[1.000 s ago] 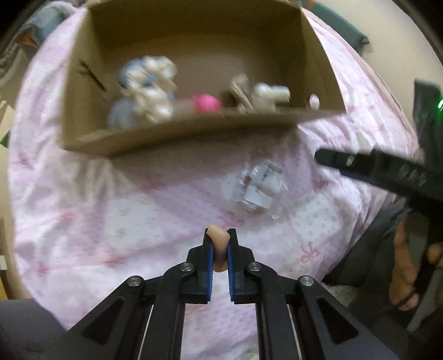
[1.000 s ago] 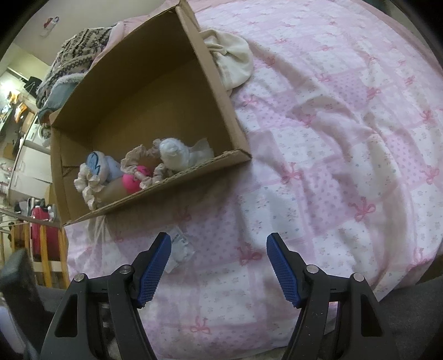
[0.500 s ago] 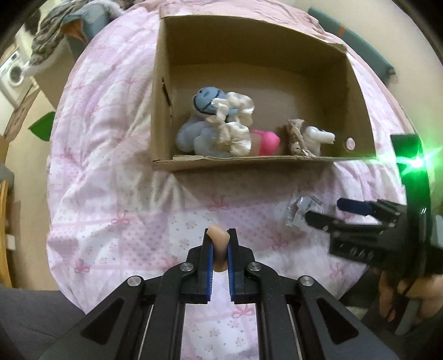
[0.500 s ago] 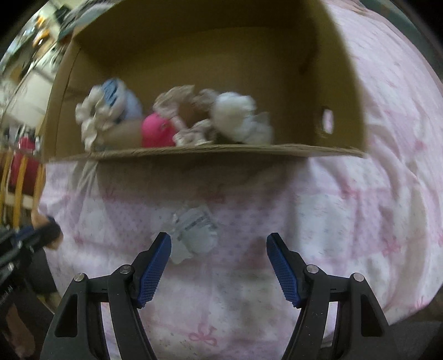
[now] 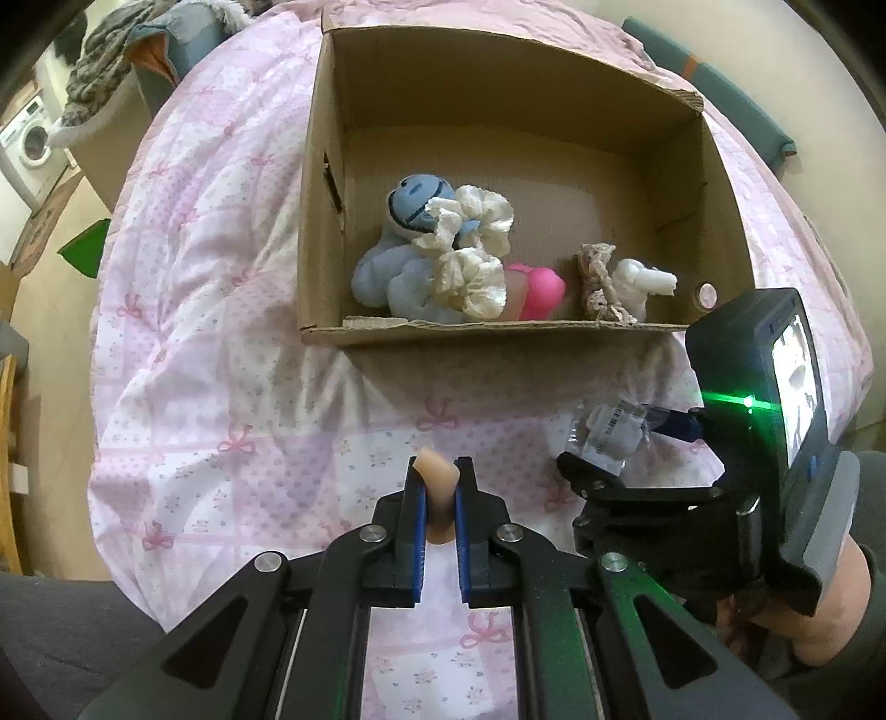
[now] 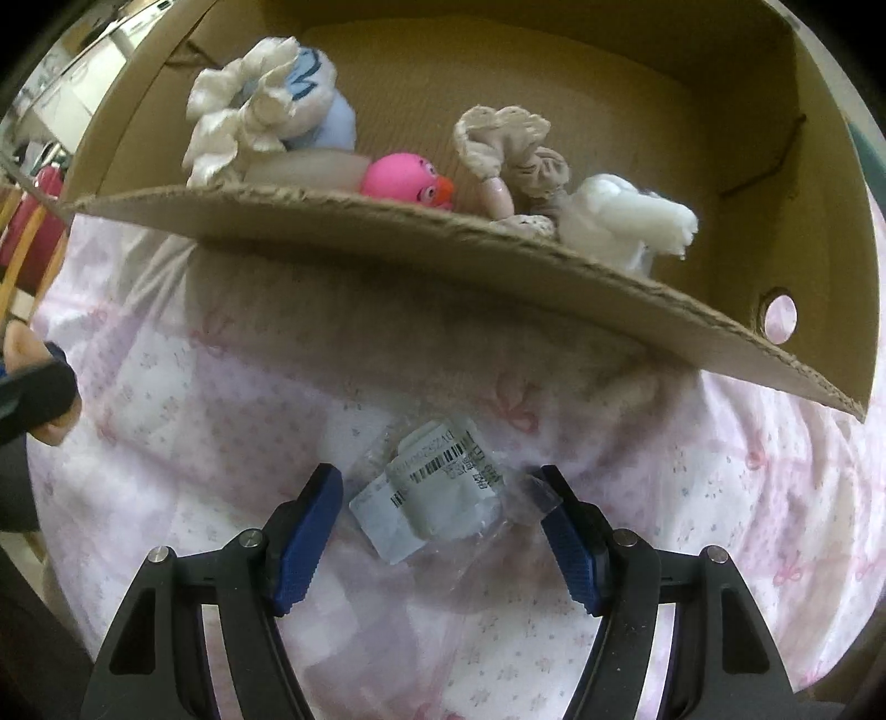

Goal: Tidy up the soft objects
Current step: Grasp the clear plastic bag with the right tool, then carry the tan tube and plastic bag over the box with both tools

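Observation:
My left gripper (image 5: 441, 475) is shut on a small beige soft piece (image 5: 439, 487), held above the pink bedspread in front of the cardboard box (image 5: 498, 332). My right gripper (image 6: 440, 493) is open and points down, its fingers on either side of a clear plastic packet with a barcode label (image 6: 443, 487) that lies on the bedspread; the pads do not press it. In the left wrist view the right gripper (image 5: 626, 437) hovers over the same packet (image 5: 609, 429). Inside the box lie a blue plush (image 5: 404, 243), cream scrunchies (image 5: 470, 243), a pink toy (image 6: 407, 180) and a white soft toy (image 6: 626, 221).
The box stands on a bed with a pink patterned bedspread (image 5: 221, 343). The bed's edge runs along the left, with floor and a washing machine (image 5: 30, 144) beyond. A pile of clothes (image 5: 111, 50) lies at the far left corner. A hand (image 5: 819, 620) holds the right gripper.
The right gripper has swung toward the box's front and sunk over the plastic packet, which now lies between its open fingers. The left gripper shifted slightly, still holding the beige piece.

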Motion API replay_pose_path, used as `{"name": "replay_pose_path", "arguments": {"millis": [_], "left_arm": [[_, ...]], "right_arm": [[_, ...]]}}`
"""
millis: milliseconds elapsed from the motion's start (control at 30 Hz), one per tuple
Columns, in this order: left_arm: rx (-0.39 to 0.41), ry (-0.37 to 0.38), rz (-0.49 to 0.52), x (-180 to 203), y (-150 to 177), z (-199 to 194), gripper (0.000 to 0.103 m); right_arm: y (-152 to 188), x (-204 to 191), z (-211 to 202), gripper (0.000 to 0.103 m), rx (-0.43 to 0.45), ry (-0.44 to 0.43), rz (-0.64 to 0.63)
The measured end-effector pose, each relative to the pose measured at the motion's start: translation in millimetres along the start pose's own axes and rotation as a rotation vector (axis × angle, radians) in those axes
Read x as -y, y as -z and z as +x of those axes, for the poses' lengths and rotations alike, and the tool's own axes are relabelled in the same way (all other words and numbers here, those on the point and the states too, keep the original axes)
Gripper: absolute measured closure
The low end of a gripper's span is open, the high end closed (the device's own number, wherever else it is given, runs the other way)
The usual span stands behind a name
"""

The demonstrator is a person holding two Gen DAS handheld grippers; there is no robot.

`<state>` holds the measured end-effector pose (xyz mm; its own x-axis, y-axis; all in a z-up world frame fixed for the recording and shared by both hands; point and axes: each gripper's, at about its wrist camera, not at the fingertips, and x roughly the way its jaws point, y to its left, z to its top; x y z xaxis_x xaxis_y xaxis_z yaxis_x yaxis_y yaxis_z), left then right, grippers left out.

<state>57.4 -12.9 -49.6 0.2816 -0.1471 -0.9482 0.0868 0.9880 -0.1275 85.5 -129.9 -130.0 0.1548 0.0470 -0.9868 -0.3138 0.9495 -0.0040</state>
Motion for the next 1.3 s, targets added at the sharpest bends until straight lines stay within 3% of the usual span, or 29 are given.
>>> {"name": "replay_pose_path", "arguments": {"millis": [67, 200, 267, 333, 700, 900, 1067, 1300], "left_arm": [[0.002, 0.0, -0.003, -1, 0, 0, 0.095], [0.005, -0.013, -0.01, -2, -1, 1, 0.095], [0.009, -0.023, -0.015, -5, -1, 1, 0.095], [0.017, -0.042, -0.022, -8, -1, 0, 0.095], [0.048, -0.088, -0.052, -20, -1, -5, 0.095], [0.097, -0.101, -0.074, -25, 0, -17, 0.095], [0.153, -0.095, -0.092, -25, -6, -36, 0.095], [0.222, -0.073, -0.096, -24, -29, -60, 0.095]], "right_arm": [[1, -1, -2, 0.031, 0.007, -0.001, -0.012], [10, 1, -8, 0.067, 0.022, -0.004, -0.021], [12, 1, -11, 0.073, 0.025, -0.016, -0.016], [17, -8, -8, 0.087, 0.025, -0.042, -0.003], [39, 0, -37, 0.088, 0.064, -0.124, 0.021], [53, -2, -70, 0.088, 0.133, -0.22, 0.019], [59, 8, -106, 0.088, 0.224, -0.27, 0.023], [28, 34, -153, 0.088, 0.39, -0.305, 0.085]]}}
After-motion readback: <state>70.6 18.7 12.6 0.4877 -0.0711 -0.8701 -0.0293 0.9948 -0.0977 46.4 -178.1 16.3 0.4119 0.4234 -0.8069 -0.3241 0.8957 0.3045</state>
